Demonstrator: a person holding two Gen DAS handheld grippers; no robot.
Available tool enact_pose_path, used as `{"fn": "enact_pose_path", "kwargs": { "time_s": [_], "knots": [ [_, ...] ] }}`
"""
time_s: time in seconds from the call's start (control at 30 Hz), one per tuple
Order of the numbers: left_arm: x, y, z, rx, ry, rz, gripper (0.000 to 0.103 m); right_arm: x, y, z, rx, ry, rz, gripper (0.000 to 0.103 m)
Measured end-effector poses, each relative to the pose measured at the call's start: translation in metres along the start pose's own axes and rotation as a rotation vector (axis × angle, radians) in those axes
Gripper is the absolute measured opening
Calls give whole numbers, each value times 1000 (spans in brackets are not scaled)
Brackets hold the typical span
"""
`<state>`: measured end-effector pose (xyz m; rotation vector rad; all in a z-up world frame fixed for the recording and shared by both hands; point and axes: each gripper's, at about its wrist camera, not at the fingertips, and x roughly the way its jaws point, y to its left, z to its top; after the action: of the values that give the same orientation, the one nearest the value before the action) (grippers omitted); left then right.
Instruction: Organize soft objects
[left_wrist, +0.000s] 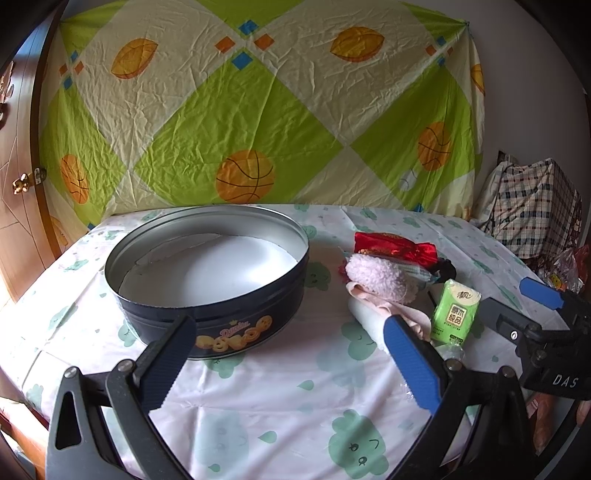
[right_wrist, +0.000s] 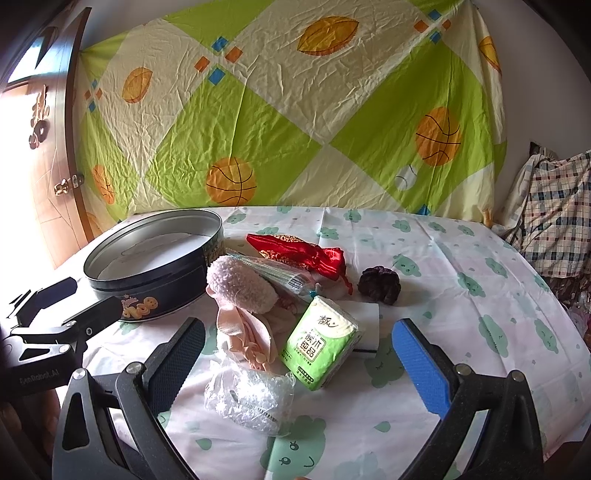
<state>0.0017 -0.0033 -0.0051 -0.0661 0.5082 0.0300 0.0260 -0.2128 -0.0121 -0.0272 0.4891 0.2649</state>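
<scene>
Soft pink fleece, a fuzzy rolled bundle (right_wrist: 242, 286), heads a loose pile on the right half of the surface (right_wrist: 461, 314). Touching it are a peach cloth (right_wrist: 245, 334), a green tissue pack (right_wrist: 319, 345) and a clear crinkled bag (right_wrist: 251, 400) nearest the camera, with a red satin pouch (right_wrist: 299, 253) on the far side and a dark scrunchie (right_wrist: 379, 285) just right of that. Left of the pile stands a round dark-blue cookie tin (left_wrist: 207, 273), lid off, holding only a white liner. The left gripper (left_wrist: 288, 362) hovers near the tin, jaws spread wide and empty. The right gripper (right_wrist: 299, 373) hangs over the pile, equally wide and holding nothing.
</scene>
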Motion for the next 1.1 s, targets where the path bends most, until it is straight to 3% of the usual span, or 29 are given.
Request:
{"fn": "enact_pose_path", "kwargs": {
  "time_s": [1.1],
  "knots": [
    [2,0,-1,3,2,3,103,1,-5,-6,19,7,11,102]
  ]
}}
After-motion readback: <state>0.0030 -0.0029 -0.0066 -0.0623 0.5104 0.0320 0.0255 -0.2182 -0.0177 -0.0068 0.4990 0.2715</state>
